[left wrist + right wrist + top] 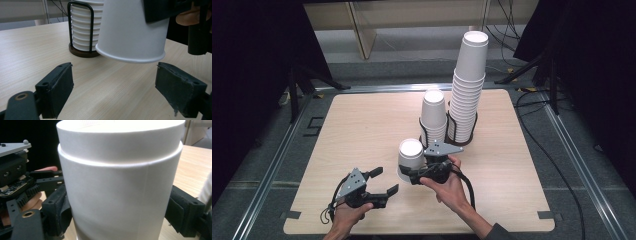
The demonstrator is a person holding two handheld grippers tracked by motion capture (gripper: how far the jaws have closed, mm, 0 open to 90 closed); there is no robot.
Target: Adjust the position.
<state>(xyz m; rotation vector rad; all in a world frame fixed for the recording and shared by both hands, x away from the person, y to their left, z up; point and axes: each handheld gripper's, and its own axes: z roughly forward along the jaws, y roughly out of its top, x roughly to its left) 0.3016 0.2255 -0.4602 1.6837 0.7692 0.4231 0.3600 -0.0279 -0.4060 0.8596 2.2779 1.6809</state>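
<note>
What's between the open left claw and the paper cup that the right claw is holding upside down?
Nothing but bare wooden table. The left gripper view shows the left claw open, with the paper cup held just beyond it.

A tall stack of white paper cups and a shorter stack stand side by side in black wire holders on a light wooden table, cables trailing across the floor.

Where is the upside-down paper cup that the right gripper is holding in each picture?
High view: the cup sits low in the middle, by the right gripper.
Left gripper view: top middle, above the table.
Right gripper view: front and centre, between the jaws.
Shared landmark: the black cup rack.
</note>
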